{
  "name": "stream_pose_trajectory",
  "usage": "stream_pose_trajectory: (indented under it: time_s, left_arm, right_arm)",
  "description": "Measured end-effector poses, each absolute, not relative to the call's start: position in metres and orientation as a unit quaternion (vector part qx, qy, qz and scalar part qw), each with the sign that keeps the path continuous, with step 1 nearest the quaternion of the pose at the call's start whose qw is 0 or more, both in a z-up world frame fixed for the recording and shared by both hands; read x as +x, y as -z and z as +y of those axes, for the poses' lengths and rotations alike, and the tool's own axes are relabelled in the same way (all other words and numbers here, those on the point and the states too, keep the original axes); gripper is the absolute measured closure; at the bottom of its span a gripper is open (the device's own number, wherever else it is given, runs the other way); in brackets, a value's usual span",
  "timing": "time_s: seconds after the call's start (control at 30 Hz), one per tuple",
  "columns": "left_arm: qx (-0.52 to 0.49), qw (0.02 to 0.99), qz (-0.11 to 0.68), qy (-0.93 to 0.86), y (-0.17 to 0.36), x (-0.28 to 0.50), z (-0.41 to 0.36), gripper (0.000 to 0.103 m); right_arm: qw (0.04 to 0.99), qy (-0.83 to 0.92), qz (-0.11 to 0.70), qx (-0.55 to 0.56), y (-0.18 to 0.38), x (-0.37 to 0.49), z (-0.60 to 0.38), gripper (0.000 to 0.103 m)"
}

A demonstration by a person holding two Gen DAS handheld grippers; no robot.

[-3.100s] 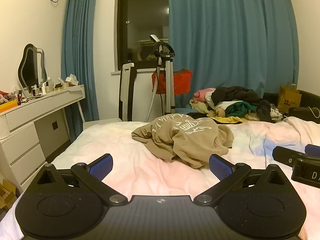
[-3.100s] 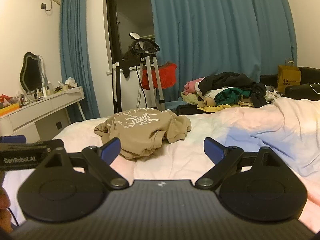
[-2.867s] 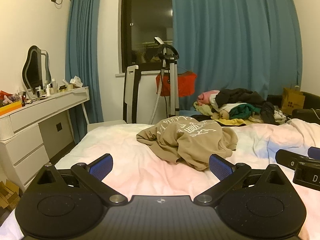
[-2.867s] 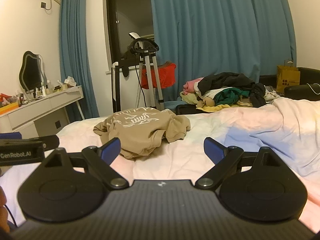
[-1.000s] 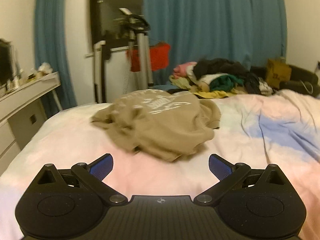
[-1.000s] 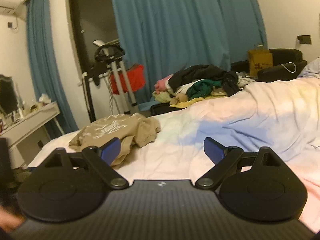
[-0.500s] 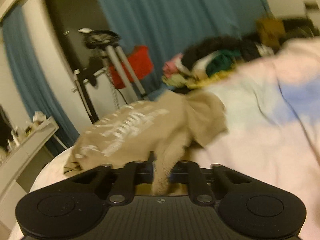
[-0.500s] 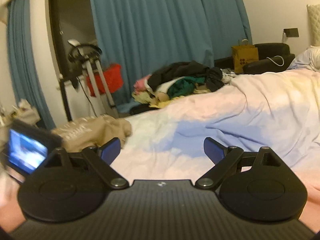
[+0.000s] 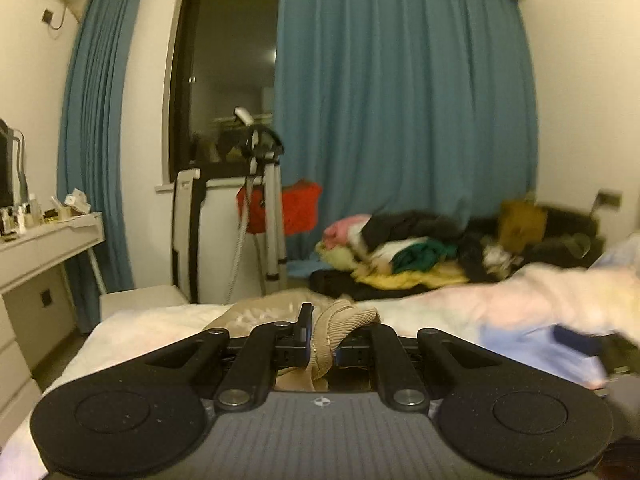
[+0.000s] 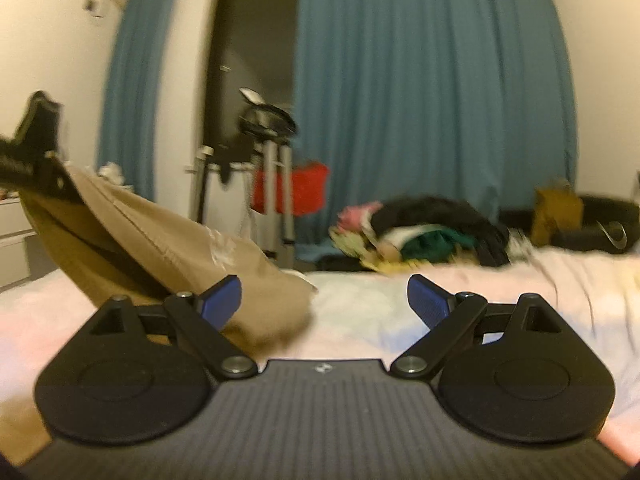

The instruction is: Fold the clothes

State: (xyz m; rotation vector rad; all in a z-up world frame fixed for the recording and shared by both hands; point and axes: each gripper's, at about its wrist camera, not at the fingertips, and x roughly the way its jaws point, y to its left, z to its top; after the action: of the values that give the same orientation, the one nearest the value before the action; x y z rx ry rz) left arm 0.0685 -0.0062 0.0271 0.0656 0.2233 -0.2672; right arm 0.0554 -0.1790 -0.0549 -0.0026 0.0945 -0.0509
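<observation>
My left gripper (image 9: 320, 344) is shut on the ribbed hem of a tan sweatshirt (image 9: 340, 320) and holds it up off the bed (image 9: 152, 328). In the right wrist view the tan sweatshirt (image 10: 168, 256) hangs stretched from the upper left, where the left gripper (image 10: 28, 168) holds it, down to the bed (image 10: 360, 308). My right gripper (image 10: 324, 304) is open and empty, just right of the hanging cloth, with its left blue pad (image 10: 222, 300) next to the fabric.
A pile of mixed clothes (image 9: 404, 252) lies beyond the bed's far edge by the blue curtain (image 9: 400, 120). A garment steamer stand (image 9: 260, 208) and a red bag (image 9: 296, 206) stand by the window. A white dresser (image 9: 36, 248) is at left. A blue-pink duvet (image 9: 540, 320) covers the right.
My left gripper has closed on the sweatshirt's hem and lifted it, pulling the cloth up to the left. My right gripper has swung back toward the sweatshirt and stays open.
</observation>
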Motion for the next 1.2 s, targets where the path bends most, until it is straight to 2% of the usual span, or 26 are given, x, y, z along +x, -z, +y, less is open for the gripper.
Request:
stream_pose_trajectory:
  time_s: [0.17,0.43,0.63,0.8,0.93,1.0,1.2]
  left_arm:
    - [-0.037,0.982,0.072,0.171,-0.048,0.011,0.043,0.094]
    - [-0.124,0.969,0.096,0.189,-0.045,0.010,0.102,0.093]
    - [-0.084,0.973,0.120,0.180,-0.037,0.017,0.102,0.093]
    - [-0.033,0.968,0.182,0.169,-0.009,0.031,0.075,0.093]
    - [0.004,0.968,0.185,0.172,0.007,0.028,0.052,0.093]
    - [0.007,0.970,0.178,0.165,0.011,0.024,0.047,0.094]
    - [-0.036,0.978,0.144,0.148,0.001,0.012,0.054,0.094]
  right_arm:
    - [0.998,-0.040,0.046,0.011,0.028,0.021,-0.141,0.012]
    - [0.986,-0.132,0.097,0.025,0.008,0.034,-0.076,0.012]
    - [0.986,-0.086,0.117,0.081,0.020,0.072,-0.079,0.012]
    - [0.973,-0.015,0.153,0.172,0.039,0.080,-0.133,0.011]
    - [0.952,0.041,0.181,0.244,0.054,0.086,-0.177,0.012]
    - [0.949,0.060,0.201,0.234,0.061,0.087,-0.181,0.012]
    - [0.956,0.100,0.183,0.206,0.053,0.075,-0.185,0.012]
